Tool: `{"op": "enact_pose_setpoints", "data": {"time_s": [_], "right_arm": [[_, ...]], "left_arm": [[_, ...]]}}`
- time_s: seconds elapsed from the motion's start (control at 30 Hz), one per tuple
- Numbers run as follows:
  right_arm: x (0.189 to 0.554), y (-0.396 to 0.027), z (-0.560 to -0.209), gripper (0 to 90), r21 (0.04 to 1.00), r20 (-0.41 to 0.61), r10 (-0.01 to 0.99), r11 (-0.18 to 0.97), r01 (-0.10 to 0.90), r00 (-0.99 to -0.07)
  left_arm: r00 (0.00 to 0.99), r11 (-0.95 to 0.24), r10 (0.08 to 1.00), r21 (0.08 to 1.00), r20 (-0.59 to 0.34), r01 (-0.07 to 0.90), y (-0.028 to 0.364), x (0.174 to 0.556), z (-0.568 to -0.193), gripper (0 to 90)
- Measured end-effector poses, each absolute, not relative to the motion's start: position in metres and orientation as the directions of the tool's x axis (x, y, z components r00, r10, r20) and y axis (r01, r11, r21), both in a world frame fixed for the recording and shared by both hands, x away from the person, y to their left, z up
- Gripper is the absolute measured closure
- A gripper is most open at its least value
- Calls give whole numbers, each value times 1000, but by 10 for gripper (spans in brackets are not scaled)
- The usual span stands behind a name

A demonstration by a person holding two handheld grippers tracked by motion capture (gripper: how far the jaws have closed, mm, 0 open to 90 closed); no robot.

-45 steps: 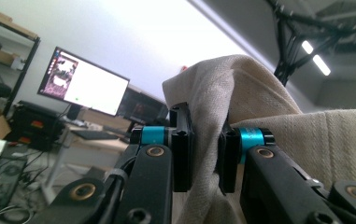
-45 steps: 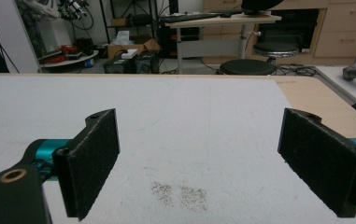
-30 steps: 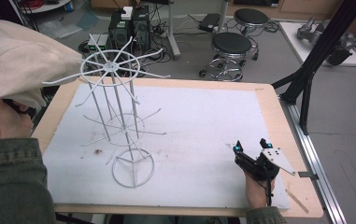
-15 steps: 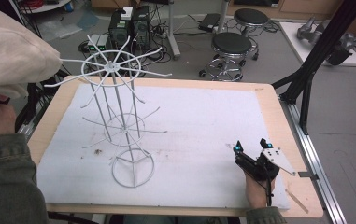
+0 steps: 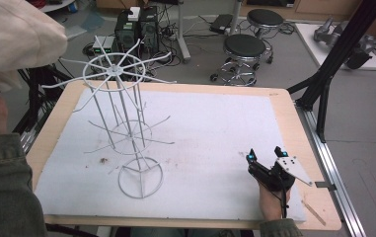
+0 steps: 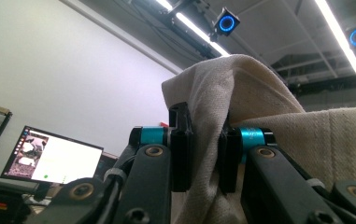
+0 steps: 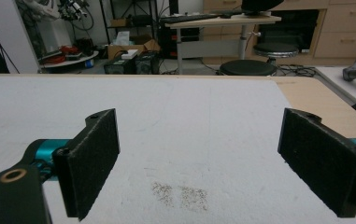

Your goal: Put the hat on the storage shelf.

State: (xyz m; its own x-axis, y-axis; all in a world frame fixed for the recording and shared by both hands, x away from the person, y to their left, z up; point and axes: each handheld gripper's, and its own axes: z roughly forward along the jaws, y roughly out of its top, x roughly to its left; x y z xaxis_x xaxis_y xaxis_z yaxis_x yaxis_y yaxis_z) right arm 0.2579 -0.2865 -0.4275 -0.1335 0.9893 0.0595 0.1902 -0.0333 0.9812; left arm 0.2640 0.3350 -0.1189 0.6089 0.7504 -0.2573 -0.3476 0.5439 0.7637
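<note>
Up beyond the far left corner of the surface (image 5: 284, 106), the left gripper (image 6: 202, 154) pinches a fold of cream cloth (image 6: 241, 102) between its pressed-together jaws; the cloth hangs raised in the air, above and left of a white wire rack (image 5: 121, 123) standing on the left half of the surface. Near the front right corner, the right gripper (image 5: 264, 154) rests low with jaws spread wide, holding nothing.

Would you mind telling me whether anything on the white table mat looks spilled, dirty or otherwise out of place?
Yes: small brownish crumbs or specks lie scattered on the white mat just ahead of the open right gripper, and another dark smudge sits left of the white wire rack's ring base. The rack itself stands upright, nothing toppled.
</note>
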Motion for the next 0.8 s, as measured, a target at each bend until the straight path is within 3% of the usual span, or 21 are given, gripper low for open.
{"op": "enact_pose_setpoints", "data": {"time_s": [0.53,0.8], "right_arm": [[257,-286,-428,119,981,63,989,-37,191,-134],[258,-286,-428,119,981,56,989,-30,194,-134]], "left_arm": [[684,581,654,793,-322,-183,316,296,-144,792],[681,529,665,837,-306,-141,314,297,-169,790]]}}
